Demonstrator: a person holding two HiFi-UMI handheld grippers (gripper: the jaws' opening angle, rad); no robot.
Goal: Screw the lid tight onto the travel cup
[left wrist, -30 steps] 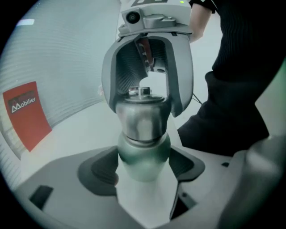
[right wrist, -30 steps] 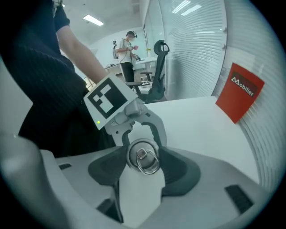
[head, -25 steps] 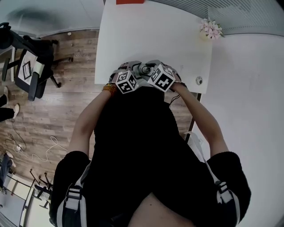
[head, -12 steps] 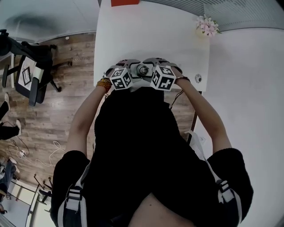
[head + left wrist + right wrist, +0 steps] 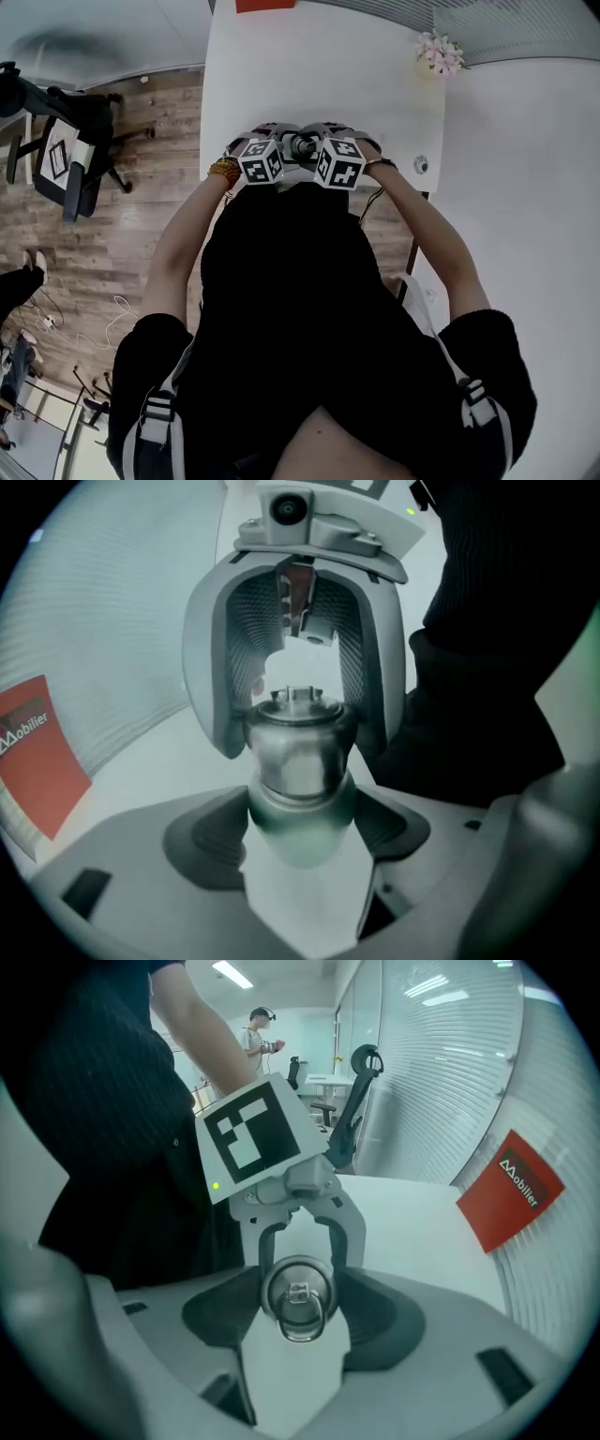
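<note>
A steel travel cup (image 5: 298,761) is held level over the table's near edge, lengthwise between my two grippers. My left gripper (image 5: 300,827) is shut on its body. The lid (image 5: 298,1288), with a metal ring (image 5: 298,1316) on top, faces my right gripper (image 5: 298,1302). That gripper's jaws are closing with the lid between them, and the pads stand close beside it. In the head view the cup (image 5: 302,146) shows between the left gripper (image 5: 284,148) and the right gripper (image 5: 320,148). From the left gripper view, the right gripper's curved fingers (image 5: 211,667) flank the lid end.
The white table (image 5: 319,75) carries a red sign (image 5: 511,1190) at its far edge, a pink flower bunch (image 5: 439,52) at the far right corner and a small round thing (image 5: 420,167). An office chair (image 5: 56,141) stands on the wooden floor to the left. A person (image 5: 258,1030) stands far behind.
Both grippers and the cup have shifted slightly away from my body, over the table. The two marker cubes stand a little closer together than half a second ago.
</note>
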